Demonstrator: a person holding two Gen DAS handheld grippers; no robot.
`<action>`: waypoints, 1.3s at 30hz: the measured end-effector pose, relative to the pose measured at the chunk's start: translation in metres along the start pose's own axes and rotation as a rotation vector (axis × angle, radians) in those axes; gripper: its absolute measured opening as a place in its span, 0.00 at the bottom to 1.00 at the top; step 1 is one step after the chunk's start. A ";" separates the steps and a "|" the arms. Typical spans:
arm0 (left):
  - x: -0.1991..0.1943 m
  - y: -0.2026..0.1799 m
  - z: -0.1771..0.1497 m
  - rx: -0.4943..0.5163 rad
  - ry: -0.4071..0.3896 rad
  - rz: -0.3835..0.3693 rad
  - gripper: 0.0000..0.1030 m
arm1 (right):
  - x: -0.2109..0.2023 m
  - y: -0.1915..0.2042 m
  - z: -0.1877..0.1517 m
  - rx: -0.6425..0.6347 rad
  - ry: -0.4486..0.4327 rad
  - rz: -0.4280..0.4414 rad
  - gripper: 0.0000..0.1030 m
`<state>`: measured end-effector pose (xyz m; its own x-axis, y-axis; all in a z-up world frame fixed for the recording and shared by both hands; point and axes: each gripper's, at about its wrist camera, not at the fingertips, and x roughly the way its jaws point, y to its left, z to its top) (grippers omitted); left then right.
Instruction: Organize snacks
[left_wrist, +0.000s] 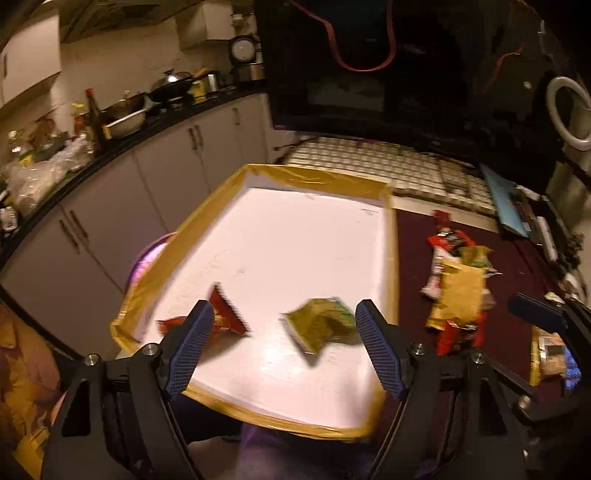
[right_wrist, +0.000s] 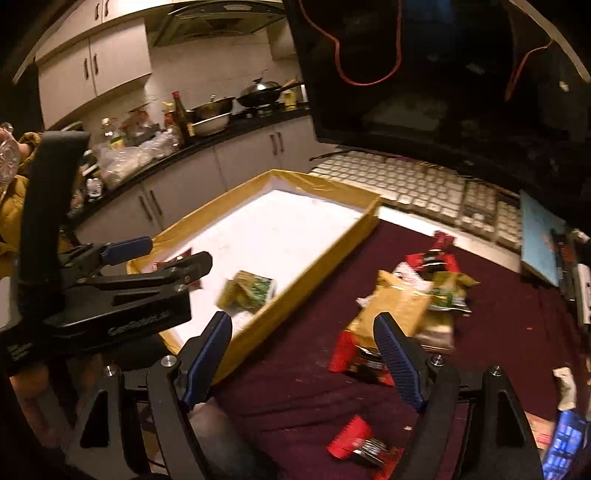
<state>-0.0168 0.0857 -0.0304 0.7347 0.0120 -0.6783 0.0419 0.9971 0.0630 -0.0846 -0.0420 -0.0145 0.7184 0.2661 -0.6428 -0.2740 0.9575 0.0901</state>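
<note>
A white tray with yellow taped rim (left_wrist: 317, 177) (right_wrist: 332, 236) holds a red snack packet (left_wrist: 225, 314) (right_wrist: 184, 256) and a green packet (left_wrist: 321, 325) (right_wrist: 251, 291). My left gripper (left_wrist: 284, 321) is open above the tray's near end, over both packets, holding nothing; it also shows in the right wrist view (right_wrist: 162, 254). A pile of snack packets (left_wrist: 458, 288) (right_wrist: 406, 310) lies on the dark red cloth right of the tray. My right gripper (right_wrist: 303, 332) is open and empty, near the pile. A lone red packet (right_wrist: 362, 443) lies close below it.
A keyboard (right_wrist: 424, 184) and a dark monitor (right_wrist: 424, 74) stand behind the tray. A blue book (right_wrist: 539, 240) lies at the right. A cluttered kitchen counter (left_wrist: 110, 118) with pots runs along the left. A phone (right_wrist: 565, 443) sits at bottom right.
</note>
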 end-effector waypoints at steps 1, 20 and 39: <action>-0.001 -0.004 -0.001 0.003 0.004 -0.014 0.77 | -0.002 -0.002 -0.001 0.004 -0.001 -0.014 0.78; -0.020 -0.050 -0.009 0.056 -0.009 -0.131 0.77 | -0.026 -0.043 -0.020 0.088 -0.018 -0.129 0.76; 0.009 -0.160 -0.074 0.319 0.181 -0.420 0.60 | -0.035 -0.135 -0.052 0.302 -0.001 -0.113 0.74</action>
<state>-0.0669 -0.0680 -0.1011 0.4838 -0.3412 -0.8059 0.5295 0.8473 -0.0408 -0.1060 -0.1860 -0.0432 0.7339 0.1564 -0.6610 0.0096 0.9707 0.2402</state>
